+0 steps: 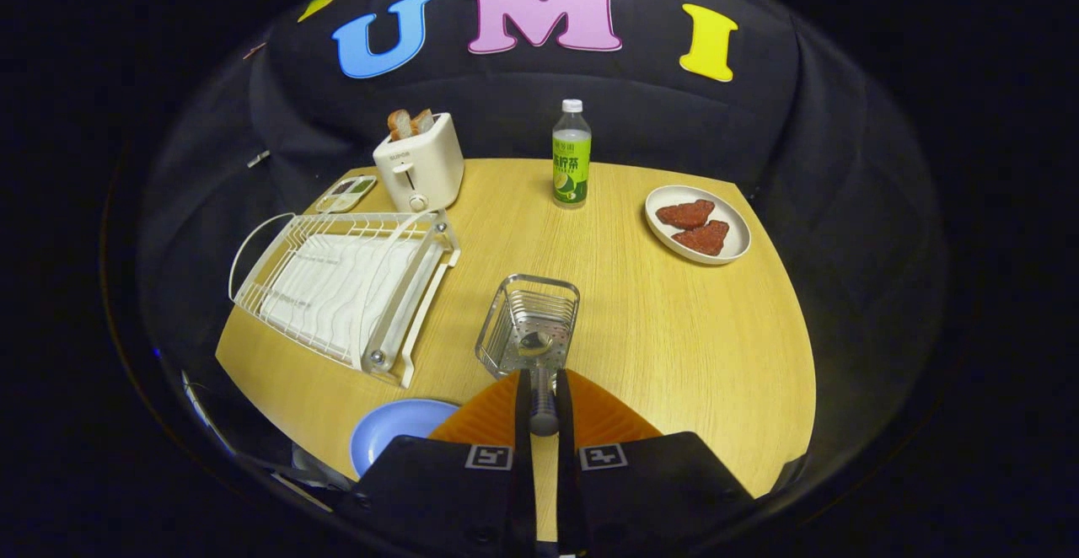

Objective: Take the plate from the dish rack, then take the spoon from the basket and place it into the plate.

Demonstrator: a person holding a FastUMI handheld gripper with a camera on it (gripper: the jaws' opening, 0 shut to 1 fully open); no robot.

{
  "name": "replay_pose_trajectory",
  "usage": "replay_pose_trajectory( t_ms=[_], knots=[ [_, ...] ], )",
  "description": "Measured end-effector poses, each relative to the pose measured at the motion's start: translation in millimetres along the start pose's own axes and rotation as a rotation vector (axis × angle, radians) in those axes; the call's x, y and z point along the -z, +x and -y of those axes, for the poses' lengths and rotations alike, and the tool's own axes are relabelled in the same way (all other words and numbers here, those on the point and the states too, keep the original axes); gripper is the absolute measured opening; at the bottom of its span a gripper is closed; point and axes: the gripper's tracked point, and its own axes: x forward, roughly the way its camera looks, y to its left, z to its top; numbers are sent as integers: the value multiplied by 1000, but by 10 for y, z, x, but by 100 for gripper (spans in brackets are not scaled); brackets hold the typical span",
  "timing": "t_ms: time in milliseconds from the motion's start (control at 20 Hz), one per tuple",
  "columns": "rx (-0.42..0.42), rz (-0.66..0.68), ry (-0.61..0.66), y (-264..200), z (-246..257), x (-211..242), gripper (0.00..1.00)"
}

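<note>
The gripper (542, 385) has its two orange fingers (489, 415) drawn close together on the metal handle of the spoon (539, 372), gripping it from both sides. The spoon's bowl lies just ahead of the fingertips, inside the near end of the wire basket (529, 322), with the handle leaning out over the basket's near rim toward the gripper. The blue plate (396, 431) sits on the table (674, 330) just left of the left finger, close to the table's near edge and partly hidden behind the gripper body. Ahead and to the left, the white dish rack (337, 288) stands with its slots holding nothing, its near corner a short way from the basket. Beyond the rack a toaster (419, 166) holds bread slices, with a small tray (346, 194) beside it at the far left edge. Straight ahead past the basket stands a green bottle (571, 153). Far right, near the table's rim, a white dish (698, 222) carries two red pieces. Bare wood spreads right of the basket and between basket and bottle.
</note>
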Motion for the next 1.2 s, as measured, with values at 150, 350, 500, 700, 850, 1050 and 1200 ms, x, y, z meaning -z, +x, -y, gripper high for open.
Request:
replay_pose_trajectory(
  t_ms=[150, 350, 500, 700, 850, 1050, 1200],
  knots=[
    [-17, 59, 21, -278, -65, -196, 14],
    [-49, 110, -13, -670, -204, -369, 14],
    [-104, 125, -15, -947, -476, -381, 14],
    [-179, 49, -12, -997, -831, -46, 14],
    [-221, -1, -17, -870, -1043, 262, 14],
    [-231, -21, -36, -685, -1110, 540, 14],
    [-243, 0, -28, -613, -1121, 641, 14]
  ],
)
